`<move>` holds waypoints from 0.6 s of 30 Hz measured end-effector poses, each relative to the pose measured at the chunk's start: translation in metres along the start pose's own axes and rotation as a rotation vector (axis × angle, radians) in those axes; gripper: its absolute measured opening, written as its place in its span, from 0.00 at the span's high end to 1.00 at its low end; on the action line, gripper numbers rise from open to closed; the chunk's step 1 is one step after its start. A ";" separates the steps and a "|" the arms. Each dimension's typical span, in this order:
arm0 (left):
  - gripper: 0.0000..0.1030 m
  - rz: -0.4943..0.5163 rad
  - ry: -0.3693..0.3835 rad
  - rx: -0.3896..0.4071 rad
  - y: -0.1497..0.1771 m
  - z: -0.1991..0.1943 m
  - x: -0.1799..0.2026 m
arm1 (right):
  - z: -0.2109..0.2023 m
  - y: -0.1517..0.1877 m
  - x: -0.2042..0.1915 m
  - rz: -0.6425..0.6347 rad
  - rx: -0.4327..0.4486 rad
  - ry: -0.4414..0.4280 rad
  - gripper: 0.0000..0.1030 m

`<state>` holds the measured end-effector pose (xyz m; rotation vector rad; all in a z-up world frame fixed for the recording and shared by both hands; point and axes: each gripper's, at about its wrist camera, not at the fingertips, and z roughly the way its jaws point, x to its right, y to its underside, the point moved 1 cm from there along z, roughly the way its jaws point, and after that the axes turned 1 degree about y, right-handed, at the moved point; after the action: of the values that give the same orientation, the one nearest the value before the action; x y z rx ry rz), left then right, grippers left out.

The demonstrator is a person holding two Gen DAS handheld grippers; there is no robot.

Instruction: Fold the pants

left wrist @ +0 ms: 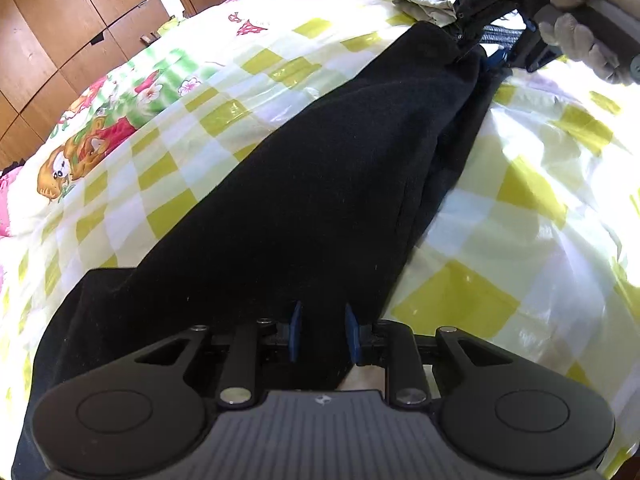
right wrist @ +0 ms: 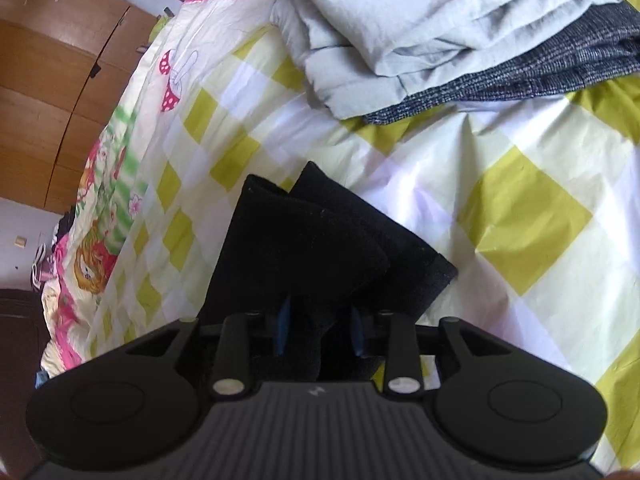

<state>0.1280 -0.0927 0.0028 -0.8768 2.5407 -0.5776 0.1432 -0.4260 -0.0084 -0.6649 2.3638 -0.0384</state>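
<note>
Black pants (left wrist: 304,184) stretched btwn left gripper (left wrist: 323,332) & right gripper (right wrist: 320,330).

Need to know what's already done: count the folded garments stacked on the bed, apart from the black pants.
2. A light grey folded garment lies on top, and a dark speckled folded garment sits under it, sticking out at the right. More may be hidden beyond the frame's edge.
</note>
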 end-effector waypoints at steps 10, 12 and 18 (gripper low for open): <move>0.59 0.019 0.014 0.070 -0.016 -0.004 0.002 | -0.036 -0.001 0.002 -0.045 0.041 -0.004 0.95; 0.58 0.035 0.035 0.020 -0.011 0.010 0.007 | -0.012 -0.001 0.016 -0.031 -0.004 0.099 0.93; 0.57 0.034 0.065 -0.032 -0.004 0.016 0.004 | -0.034 0.006 0.020 0.004 0.048 0.056 0.70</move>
<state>0.1343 -0.1022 -0.0094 -0.8372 2.6251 -0.5654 0.1064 -0.4350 0.0040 -0.6431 2.4100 -0.1130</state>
